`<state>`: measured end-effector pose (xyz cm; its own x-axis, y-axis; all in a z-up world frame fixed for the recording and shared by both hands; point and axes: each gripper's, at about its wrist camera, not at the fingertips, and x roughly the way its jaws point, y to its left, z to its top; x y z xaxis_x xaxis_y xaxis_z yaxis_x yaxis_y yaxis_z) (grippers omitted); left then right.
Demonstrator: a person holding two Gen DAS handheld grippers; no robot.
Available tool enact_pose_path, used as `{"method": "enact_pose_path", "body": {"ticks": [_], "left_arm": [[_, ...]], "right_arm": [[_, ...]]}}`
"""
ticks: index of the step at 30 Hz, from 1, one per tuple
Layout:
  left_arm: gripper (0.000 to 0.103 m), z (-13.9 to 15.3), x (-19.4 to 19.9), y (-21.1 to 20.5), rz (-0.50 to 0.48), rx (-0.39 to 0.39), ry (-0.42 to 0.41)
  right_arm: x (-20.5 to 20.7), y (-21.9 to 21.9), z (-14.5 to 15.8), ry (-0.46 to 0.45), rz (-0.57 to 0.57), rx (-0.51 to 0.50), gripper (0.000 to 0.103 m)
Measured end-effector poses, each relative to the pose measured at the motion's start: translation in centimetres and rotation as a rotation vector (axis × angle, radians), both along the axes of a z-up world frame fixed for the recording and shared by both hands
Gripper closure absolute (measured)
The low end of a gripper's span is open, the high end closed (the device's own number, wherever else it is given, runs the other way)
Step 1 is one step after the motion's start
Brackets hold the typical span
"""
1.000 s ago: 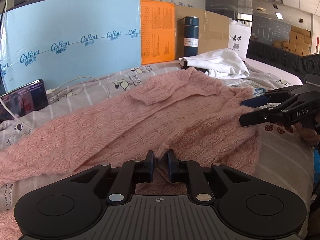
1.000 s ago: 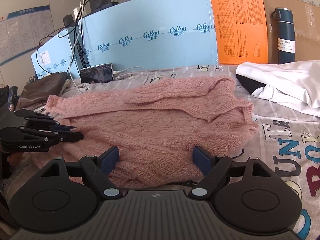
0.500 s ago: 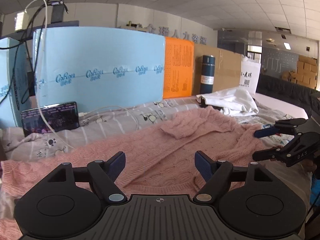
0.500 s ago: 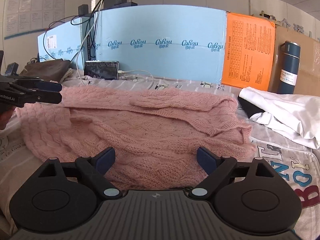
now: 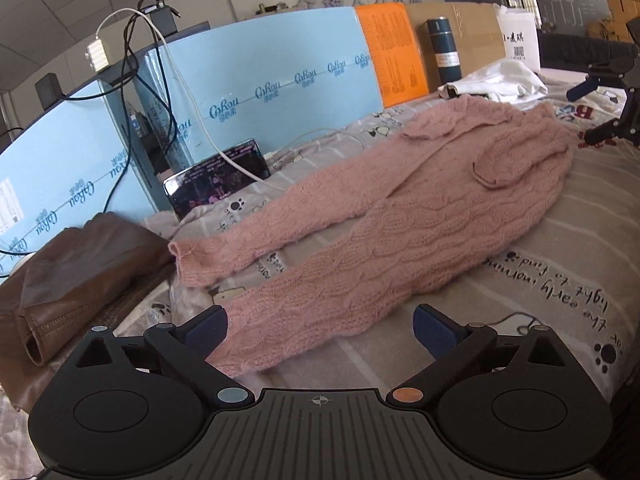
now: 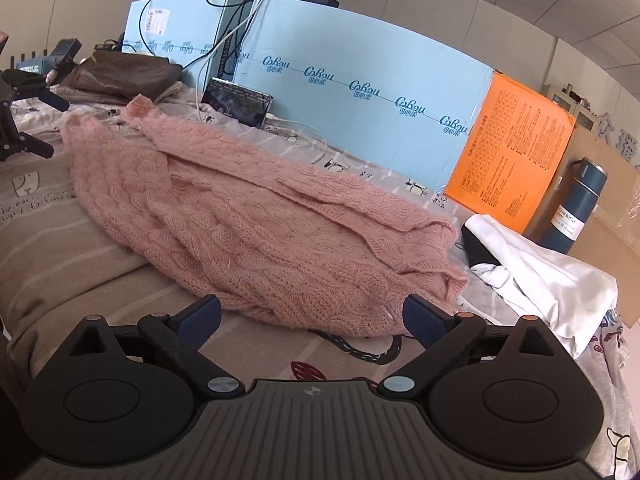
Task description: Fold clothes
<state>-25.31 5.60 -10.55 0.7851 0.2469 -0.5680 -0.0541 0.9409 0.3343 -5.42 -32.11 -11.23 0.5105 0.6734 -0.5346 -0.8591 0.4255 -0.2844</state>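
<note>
Both tongs, left [image 5: 320, 326] and right [image 6: 312, 318], have let go of the pink sweater [image 5: 420, 216] and backed off, jaws opening on nothing; I judge one fold done, near sleeve next.

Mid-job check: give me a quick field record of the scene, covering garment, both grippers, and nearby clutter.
garment: pink knit sweater, flat on the printed bedsheet, sleeves stretched out
left gripper: jaws opening, sleeve end between the fingers, not pinched
right gripper: jaws opening, off the sweater's hem, holding nothing
clutter: white garment, blue bottle, phone, brown bag
</note>
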Motion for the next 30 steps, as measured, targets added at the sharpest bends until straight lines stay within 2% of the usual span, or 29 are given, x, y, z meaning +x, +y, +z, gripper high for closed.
{"method": "enact_pose_path", "body": {"ticks": [2,7,14,17,22,23,24,25,26,27,29,30], "left_arm": [[0.002,-0.4,0.2,0.2,0.007,0.028,0.031],[0.002,-0.6,0.9,0.3,-0.023,0.061,0.047],[0.002,-0.8,2.9,-0.8,-0.101,0.162,0.036],[0.002,-0.8,2.8,0.2,-0.064,0.175,0.030],[0.004,-0.7,1.7,3.2,0.086,0.143,0.010],[0.007,-0.7,1.5,3.6,0.107,0.132,-0.001],[0.018,-0.7,1.5,3.6,0.112,0.131,-0.007],[0.035,-0.7,1.5,3.5,0.105,0.131,-0.012],[0.043,-0.6,1.6,3.4,0.094,0.128,-0.017],[0.053,-0.6,1.6,3.4,0.082,0.124,-0.022],[0.060,-0.8,1.9,3.4,0.070,0.113,-0.017],[0.072,-0.9,2.0,3.5,0.068,0.105,-0.018]], "right_arm": [[-0.1,0.5,-0.5,-0.022,0.001,-0.054,0.005],[-0.3,2.5,-1.4,-0.061,0.039,-0.137,0.005],[-1.3,5.8,-1.9,-0.112,0.149,-0.125,0.005],[-2.1,6.5,-2.2,-0.160,0.203,-0.110,0.005],[-2.8,5.3,-2.8,-0.276,0.246,-0.102,0.011],[-2.9,5.1,-3.0,-0.304,0.246,-0.103,0.016],[-3.2,4.9,-3.1,-0.332,0.257,-0.108,0.019],[-3.4,4.7,-3.2,-0.359,0.269,-0.113,0.027],[-3.6,4.7,-3.4,-0.378,0.283,-0.120,0.038],[-3.6,4.7,-3.5,-0.385,0.293,-0.126,0.044],[-3.7,4.9,-3.7,-0.381,0.315,-0.144,0.062],[-3.6,5.0,-3.8,-0.373,0.326,-0.154,0.066]]}}
